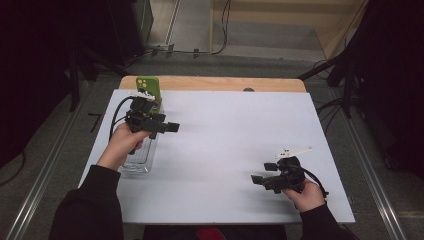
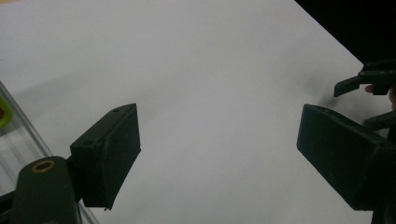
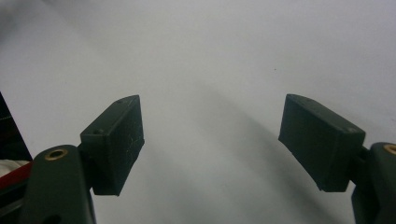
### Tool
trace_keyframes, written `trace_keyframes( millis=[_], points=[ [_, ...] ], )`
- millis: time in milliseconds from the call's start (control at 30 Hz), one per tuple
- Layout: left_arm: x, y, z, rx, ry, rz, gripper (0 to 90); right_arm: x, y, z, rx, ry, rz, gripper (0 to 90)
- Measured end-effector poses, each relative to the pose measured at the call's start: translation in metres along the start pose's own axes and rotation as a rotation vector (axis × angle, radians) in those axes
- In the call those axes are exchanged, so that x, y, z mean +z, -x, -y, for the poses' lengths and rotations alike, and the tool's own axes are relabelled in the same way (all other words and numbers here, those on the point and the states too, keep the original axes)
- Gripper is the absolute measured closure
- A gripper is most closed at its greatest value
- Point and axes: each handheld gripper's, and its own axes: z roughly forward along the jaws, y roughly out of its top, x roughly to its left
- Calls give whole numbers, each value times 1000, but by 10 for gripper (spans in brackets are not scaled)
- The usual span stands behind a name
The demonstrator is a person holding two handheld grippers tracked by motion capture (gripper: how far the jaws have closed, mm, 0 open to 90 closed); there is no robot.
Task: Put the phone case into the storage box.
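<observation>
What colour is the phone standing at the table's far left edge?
Bright green: the phone shows best in the high view, just beyond the left gripper.

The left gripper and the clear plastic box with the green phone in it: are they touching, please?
Apart. The left gripper view shows the left gripper with jaws spread over the bare white table, while the clear plastic box sits off to one side.

Dim surroundings, bright tabletop, soft shadows
</observation>
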Motion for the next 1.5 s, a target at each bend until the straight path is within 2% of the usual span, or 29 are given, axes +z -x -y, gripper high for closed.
trace_keyframes(
  millis=[267,333,433,800,900,1100,1500],
  points=[
    [4,9,10,19,-1,23,140,-1,2,0,3,4,-1,203],
    [5,11,12,28,-4,18,140,-2,2,0,7,3,-2,203],
    [5,12,15,26,2,30,140,-2,3,0,12,4,-6,203],
    [8,20,31,39,16,33,142,-2,3,-1,11,3,-10,203],
    [7,20,36,40,17,48,146,-2,4,0,12,2,-11,203],
    [4,20,46,32,31,37,146,-2,4,0,21,5,-10,203],
    [0,27,64,44,55,20,146,-1,4,-1,25,-8,-17,203]
  ],
)
